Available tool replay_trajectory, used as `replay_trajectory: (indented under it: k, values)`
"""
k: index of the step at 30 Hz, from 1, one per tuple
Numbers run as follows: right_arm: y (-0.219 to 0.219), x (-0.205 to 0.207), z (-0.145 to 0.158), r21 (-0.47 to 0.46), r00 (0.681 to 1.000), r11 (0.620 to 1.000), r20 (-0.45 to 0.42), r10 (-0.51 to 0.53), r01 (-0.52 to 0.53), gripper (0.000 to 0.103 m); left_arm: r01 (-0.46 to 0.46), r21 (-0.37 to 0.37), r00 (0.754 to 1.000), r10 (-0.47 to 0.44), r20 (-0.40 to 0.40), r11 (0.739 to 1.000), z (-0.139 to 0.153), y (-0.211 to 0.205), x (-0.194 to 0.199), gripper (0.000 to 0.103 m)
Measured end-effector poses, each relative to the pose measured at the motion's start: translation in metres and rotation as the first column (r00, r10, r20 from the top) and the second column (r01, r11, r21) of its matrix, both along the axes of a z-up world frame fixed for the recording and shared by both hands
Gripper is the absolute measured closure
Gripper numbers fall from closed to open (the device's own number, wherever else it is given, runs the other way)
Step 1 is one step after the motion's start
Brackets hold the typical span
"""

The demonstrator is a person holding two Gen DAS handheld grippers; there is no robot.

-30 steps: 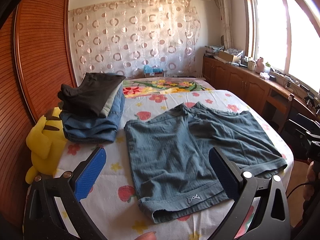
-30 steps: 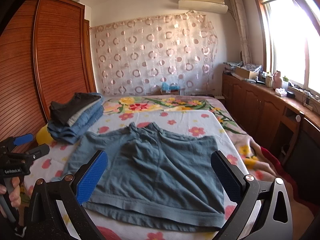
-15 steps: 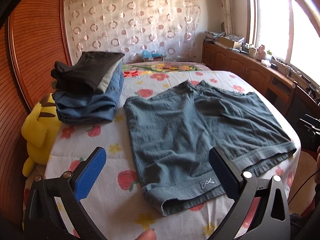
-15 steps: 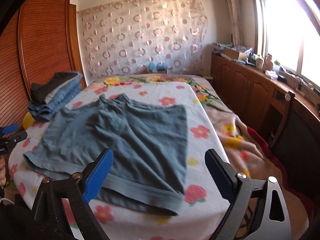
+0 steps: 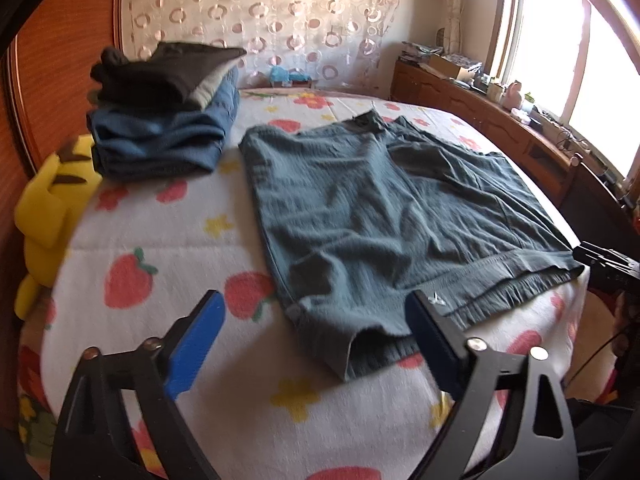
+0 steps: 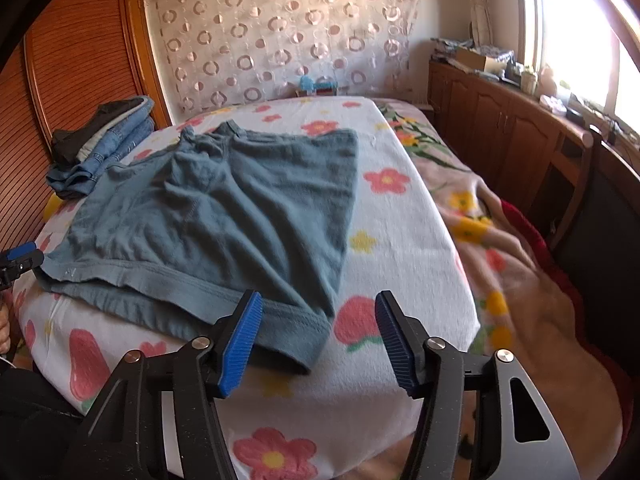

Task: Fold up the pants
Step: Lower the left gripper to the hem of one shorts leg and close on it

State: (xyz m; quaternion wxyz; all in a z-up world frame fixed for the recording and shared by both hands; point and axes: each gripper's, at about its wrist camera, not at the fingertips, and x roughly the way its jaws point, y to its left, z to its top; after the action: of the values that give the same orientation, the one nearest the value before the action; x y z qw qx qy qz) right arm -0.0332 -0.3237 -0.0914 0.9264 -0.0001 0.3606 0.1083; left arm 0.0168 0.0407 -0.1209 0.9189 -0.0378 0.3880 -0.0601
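A pair of grey-blue shorts [image 5: 384, 220] lies spread flat on the bed, waistband far, leg hems near; it also shows in the right wrist view [image 6: 216, 216]. My left gripper [image 5: 316, 344] is open, low over the bed just before the near left hem corner. My right gripper [image 6: 318, 340] is open with its jaws partly narrowed, hovering at the near right hem corner; the corner lies between the blue pads [image 6: 240, 340]. Neither gripper holds cloth. The right gripper's tip [image 5: 608, 266] shows in the left view at the bed's right edge.
A stack of folded pants [image 5: 160, 108] sits at the bed's far left, also in the right view [image 6: 100, 140]. A yellow plush toy [image 5: 48, 208] leans at the left edge. The flowered sheet [image 5: 160, 248] covers the bed. Wooden cabinets [image 6: 520, 128] line the right wall.
Both grippers have dropped and moved in toward the near hem corners of the shorts. The right gripper's jaws have narrowed. The shorts have not moved.
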Motion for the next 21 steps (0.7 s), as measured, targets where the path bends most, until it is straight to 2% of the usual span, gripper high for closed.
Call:
replay_trajectory:
  k: [5,7,9,11,14,16,17,18,20,21]
  values:
    - [-0.012,-0.013,0.010,0.026,1.000,1.000,-0.018,-0.001,0.002,0.048,0.015,-0.043,1.000,-0.015,-0.017,0.999,-0.006,0.003,-0.005,0.034]
    - [-0.013,-0.016,0.014,0.022,1.000,1.000,-0.017,-0.004,0.004,0.049,0.018,-0.057,1.000,-0.019,-0.024,0.998,-0.008,0.004,-0.005,0.035]
    - [-0.014,-0.016,0.015,0.023,1.000,1.000,-0.017,-0.005,0.005,0.050,0.019,-0.078,0.999,-0.021,-0.035,0.997,-0.011,0.005,-0.006,0.043]
    - [-0.018,-0.023,0.018,0.022,1.000,1.000,-0.021,-0.007,0.008,0.053,0.022,-0.087,0.999,-0.026,-0.042,0.996,-0.012,0.007,-0.006,0.056]
    - [-0.011,-0.014,0.009,0.012,1.000,1.000,-0.021,-0.007,0.007,0.054,0.039,-0.104,0.998,-0.044,-0.046,0.994,-0.014,0.007,-0.009,0.069]
    - [-0.013,-0.016,0.009,0.010,1.000,1.000,-0.023,-0.009,0.009,0.057,0.048,-0.110,0.998,-0.053,-0.044,0.993,-0.014,0.007,-0.010,0.074]
    - [-0.012,-0.010,0.008,0.009,1.000,1.000,-0.024,-0.010,0.010,0.059,0.053,-0.108,0.998,-0.058,-0.040,0.993,-0.013,0.006,-0.012,0.084]
    - [-0.013,-0.013,0.009,0.009,1.000,1.000,-0.026,-0.008,0.009,0.063,0.059,-0.111,0.997,-0.063,-0.037,0.992,-0.012,0.005,-0.013,0.084]
    - [-0.009,-0.013,0.009,0.003,0.999,1.000,-0.033,0.015,-0.015,0.084,0.063,-0.107,0.997,-0.067,-0.033,0.992,-0.010,0.005,-0.014,0.087]
    - [-0.007,-0.010,0.010,0.004,0.999,1.000,-0.037,0.026,-0.026,0.086,0.066,-0.106,0.997,-0.070,-0.032,0.992,-0.009,0.005,-0.014,0.087]
